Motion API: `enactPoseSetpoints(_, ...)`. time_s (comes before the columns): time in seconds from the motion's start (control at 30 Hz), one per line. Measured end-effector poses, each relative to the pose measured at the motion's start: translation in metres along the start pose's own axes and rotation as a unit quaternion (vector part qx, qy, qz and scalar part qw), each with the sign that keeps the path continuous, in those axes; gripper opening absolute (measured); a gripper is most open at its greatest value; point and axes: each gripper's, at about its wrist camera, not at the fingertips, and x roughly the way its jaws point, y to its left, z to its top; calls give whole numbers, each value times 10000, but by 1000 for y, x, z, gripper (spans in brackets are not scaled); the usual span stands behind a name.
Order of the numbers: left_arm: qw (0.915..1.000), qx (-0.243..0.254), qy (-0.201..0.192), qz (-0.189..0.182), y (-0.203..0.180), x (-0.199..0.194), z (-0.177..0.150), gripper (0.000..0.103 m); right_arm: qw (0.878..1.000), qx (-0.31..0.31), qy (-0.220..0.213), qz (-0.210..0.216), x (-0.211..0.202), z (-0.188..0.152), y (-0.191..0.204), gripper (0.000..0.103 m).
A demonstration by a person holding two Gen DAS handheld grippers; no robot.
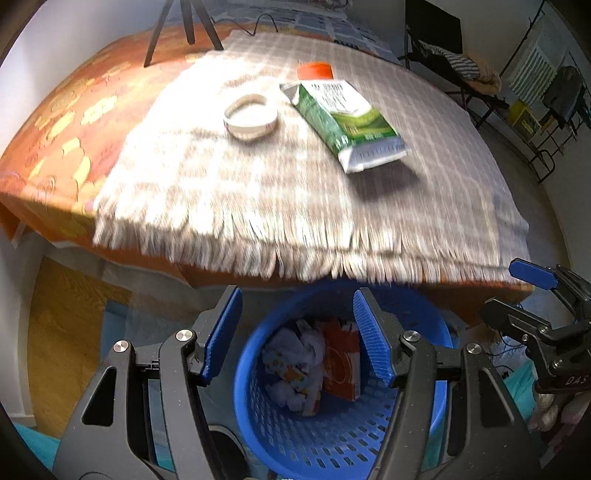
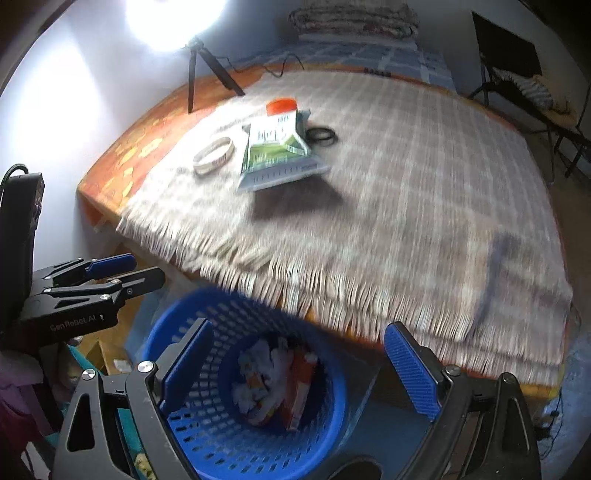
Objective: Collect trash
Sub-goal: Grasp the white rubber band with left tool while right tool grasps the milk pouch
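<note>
A blue perforated basket (image 1: 424, 406) (image 2: 207, 435) stands on the floor below the table edge, holding crumpled white paper (image 1: 295, 362) (image 2: 258, 373) and an orange packet (image 1: 341, 365) (image 2: 299, 384). My left gripper (image 1: 297, 336) hangs open right above the basket with nothing between its fingers. My right gripper (image 2: 299, 373) is open too, empty, over the same basket. On the table lie a green and white pouch (image 1: 343, 118) (image 2: 277, 151), a tape ring (image 1: 251, 116) (image 2: 214, 155), an orange-capped item (image 1: 316, 70) (image 2: 281, 106) behind the pouch, and a black ring (image 2: 321, 134).
A fringed checked cloth (image 1: 221, 184) (image 2: 406, 184) covers the orange table (image 1: 55, 122) (image 2: 122, 155). A black tripod (image 1: 181, 29) (image 2: 207, 74) with a bright lamp stands at the far left corner. A chair with clothes (image 1: 454, 62) and racks sit at the right.
</note>
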Motion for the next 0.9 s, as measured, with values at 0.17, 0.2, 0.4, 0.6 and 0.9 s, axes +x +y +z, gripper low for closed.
enactPoseSetpoints(0.17,10000,-55,-77,8,9,0,23,64,9997,-80,-241,-45,-2,21,0,98)
enactPoseSetpoints(0.2,9999,-74,-85,3,11,1,27,64,9996,-65,-282,-31,-2,26,0,98)
enactPoseSetpoints(0.4,9998,-163,-103,-24,25,10,56,64,9994,-207,-254,-107,6,55,2,98)
enactPoseSetpoints(0.6,9997,-192,-87,-93,35,22,86,64,9986,-488,-159,-105,24,81,10,98)
enactPoseSetpoints(0.9,9998,-140,44,-101,43,50,123,64,9980,-629,16,32,59,114,16,98)
